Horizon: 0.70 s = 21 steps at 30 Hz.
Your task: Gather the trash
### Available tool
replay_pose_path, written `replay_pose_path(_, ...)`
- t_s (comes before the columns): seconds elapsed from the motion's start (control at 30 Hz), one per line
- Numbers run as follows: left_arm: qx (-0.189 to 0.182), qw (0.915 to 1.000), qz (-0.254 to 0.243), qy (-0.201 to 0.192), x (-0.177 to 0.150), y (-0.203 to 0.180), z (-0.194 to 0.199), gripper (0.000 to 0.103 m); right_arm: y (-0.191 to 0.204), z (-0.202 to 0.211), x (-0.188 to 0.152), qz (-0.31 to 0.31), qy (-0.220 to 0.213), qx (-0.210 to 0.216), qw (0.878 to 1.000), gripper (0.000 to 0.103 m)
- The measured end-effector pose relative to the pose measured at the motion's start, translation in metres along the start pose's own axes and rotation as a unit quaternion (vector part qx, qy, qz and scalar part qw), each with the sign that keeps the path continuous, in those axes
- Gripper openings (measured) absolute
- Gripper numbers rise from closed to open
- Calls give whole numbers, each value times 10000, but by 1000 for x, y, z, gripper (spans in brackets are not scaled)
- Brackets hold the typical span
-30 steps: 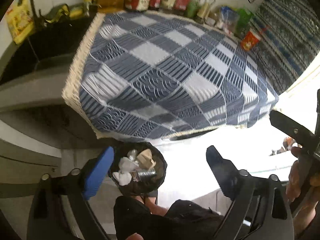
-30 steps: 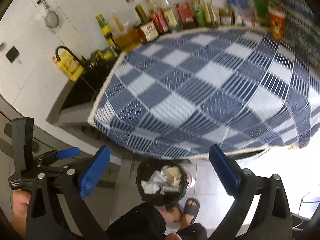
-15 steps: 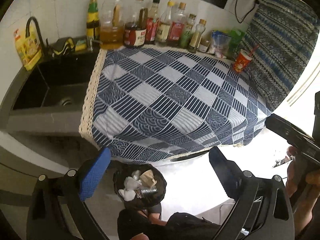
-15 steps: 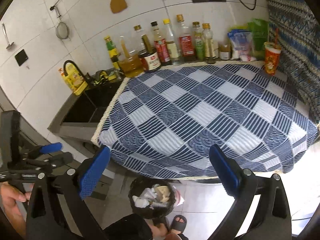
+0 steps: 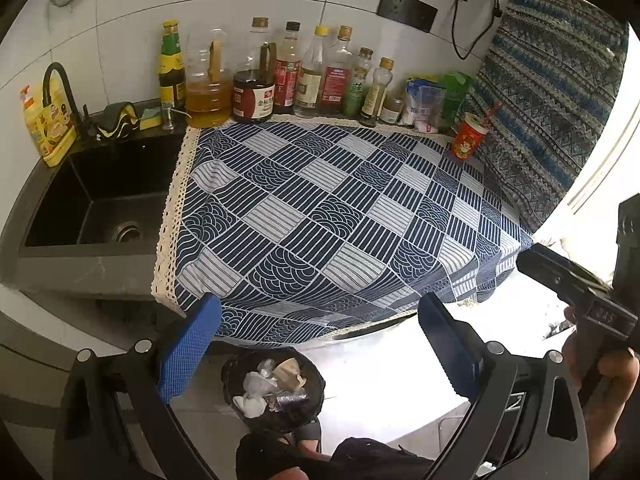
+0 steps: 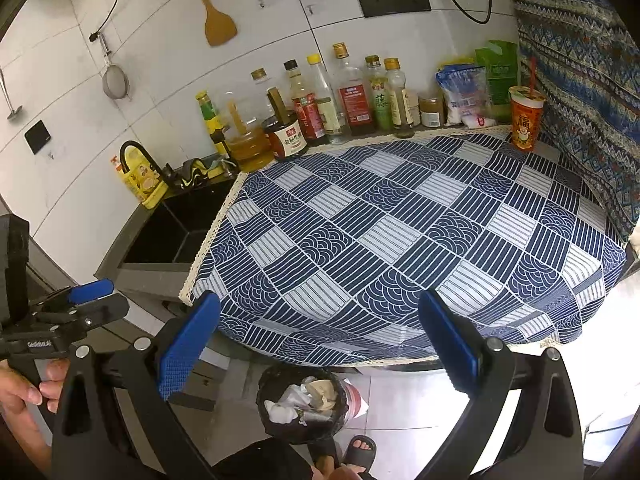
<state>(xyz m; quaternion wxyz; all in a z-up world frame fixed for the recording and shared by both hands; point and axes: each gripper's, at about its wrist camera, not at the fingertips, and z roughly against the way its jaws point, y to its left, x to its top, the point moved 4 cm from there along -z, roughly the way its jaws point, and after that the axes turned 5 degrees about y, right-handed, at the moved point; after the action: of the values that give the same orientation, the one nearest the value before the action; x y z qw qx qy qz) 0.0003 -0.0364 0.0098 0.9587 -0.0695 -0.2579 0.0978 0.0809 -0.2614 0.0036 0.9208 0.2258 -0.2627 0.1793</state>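
A black-lined trash bin stands on the floor below the counter edge, holding crumpled paper and foil; it also shows in the right wrist view. My left gripper is open and empty, held high above the bin. My right gripper is open and empty, also above the bin. A red paper cup with a straw stands at the counter's far right corner; it also shows in the right wrist view. The blue checked cloth on the counter is bare.
Several sauce and oil bottles line the back wall, with food bags beside the cup. A black sink with a faucet lies left of the cloth. A patterned curtain hangs at the right.
Both grippers have risen and pulled back from the counter, so the bin looks smaller and the whole counter and wall have come into view. Both stay open.
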Motion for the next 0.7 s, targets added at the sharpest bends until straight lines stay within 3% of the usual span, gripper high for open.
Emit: replay_pose_path(0.7,-66,9999,-91,-85,6,5,6,96,6,1,-6,-69,43,-133,9999,98)
